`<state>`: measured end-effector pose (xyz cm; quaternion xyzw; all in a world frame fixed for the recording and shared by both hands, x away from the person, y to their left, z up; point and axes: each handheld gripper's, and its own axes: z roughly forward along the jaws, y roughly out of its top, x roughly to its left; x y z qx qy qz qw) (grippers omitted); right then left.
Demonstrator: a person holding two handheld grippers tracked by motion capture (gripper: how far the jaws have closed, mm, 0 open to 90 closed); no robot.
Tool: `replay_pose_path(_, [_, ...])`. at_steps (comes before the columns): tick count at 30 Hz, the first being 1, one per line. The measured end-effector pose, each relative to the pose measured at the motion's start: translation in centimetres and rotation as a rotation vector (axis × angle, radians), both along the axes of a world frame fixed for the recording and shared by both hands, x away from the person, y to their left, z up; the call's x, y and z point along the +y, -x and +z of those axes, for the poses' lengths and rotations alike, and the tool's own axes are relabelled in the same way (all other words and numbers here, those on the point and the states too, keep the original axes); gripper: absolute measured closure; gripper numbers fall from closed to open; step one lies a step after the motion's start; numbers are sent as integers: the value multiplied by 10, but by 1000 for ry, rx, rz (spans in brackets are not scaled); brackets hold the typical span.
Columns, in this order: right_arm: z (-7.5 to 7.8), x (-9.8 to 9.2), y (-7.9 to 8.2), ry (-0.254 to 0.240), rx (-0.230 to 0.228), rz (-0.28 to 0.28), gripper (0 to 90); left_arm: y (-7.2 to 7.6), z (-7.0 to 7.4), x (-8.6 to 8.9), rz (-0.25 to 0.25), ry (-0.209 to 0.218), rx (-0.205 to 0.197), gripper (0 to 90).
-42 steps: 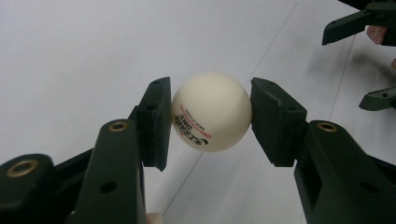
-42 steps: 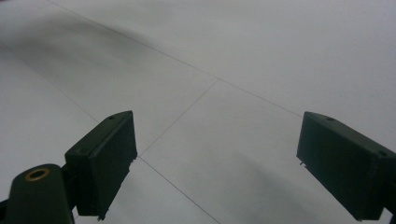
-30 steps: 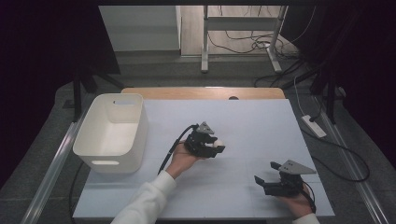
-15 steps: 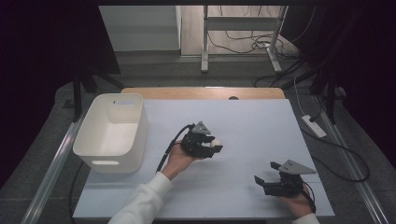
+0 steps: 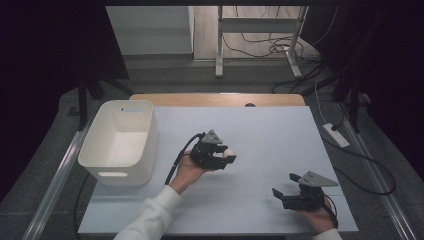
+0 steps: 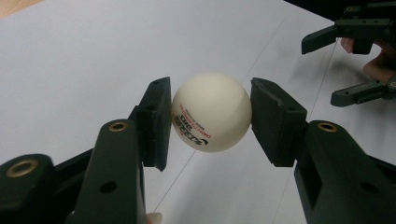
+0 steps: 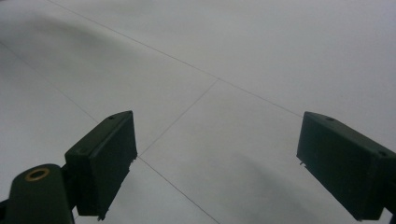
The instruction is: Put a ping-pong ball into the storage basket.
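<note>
Gripping a white ball (image 6: pixel 211 112), the left gripper (image 6: pixel 210 119) has its two black fingers (image 6: pixel 154 122) pressed on opposite sides of it, one pad to each flank. Red and black lettering runs across the ball's lower face in the left gripper view; the words are too small to read. In the high view the same gripper (image 5: pixel 223 155) sits near the middle of the counter (image 5: pixel 270 135), with the ball (image 5: pixel 229 152) at its tip, raised off the white surface.

Right gripper (image 5: pixel 281 193): fingers (image 7: pixel 105 161) stand wide apart with nothing between them. It rests at the near right part of the counter, well apart from the ball. The left gripper view also catches it farther off (image 6: pixel 327 70), at upper right, fingers spread.

A white bin (image 5: pixel 120 142) stands at the counter's left side in the high view. A white sleeve (image 5: pixel 147 220) comes in from the bottom edge behind the left hand.

Surface: white sheet, faint straight seams crossing it, plain in the right gripper view. A wooden edge shows along the far side. Beyond lie a grey floor, loose cables (image 5: pixel 260 47), metal frame legs and a white power strip (image 5: pixel 336 135) to the right. Room surroundings are dark.
</note>
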<state>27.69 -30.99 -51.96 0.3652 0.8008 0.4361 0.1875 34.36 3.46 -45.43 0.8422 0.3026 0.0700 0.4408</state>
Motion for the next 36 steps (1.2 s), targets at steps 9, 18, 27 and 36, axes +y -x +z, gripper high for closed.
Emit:
replay_pose_path(9, [0,0,0,0,0,0,120,2,1,4,1,1,-5,504])
replay_pose_path(18, [0,0,0,4,1,-1,120,4,4,12,15,7,-12,504])
replay_pose_path(27, [0,0,0,5,1,-1,120,6,6,19,22,12,-17,504])
replay_pose_path(36, [0,0,0,4,2,0,120,9,7,26,35,17,-19,503])
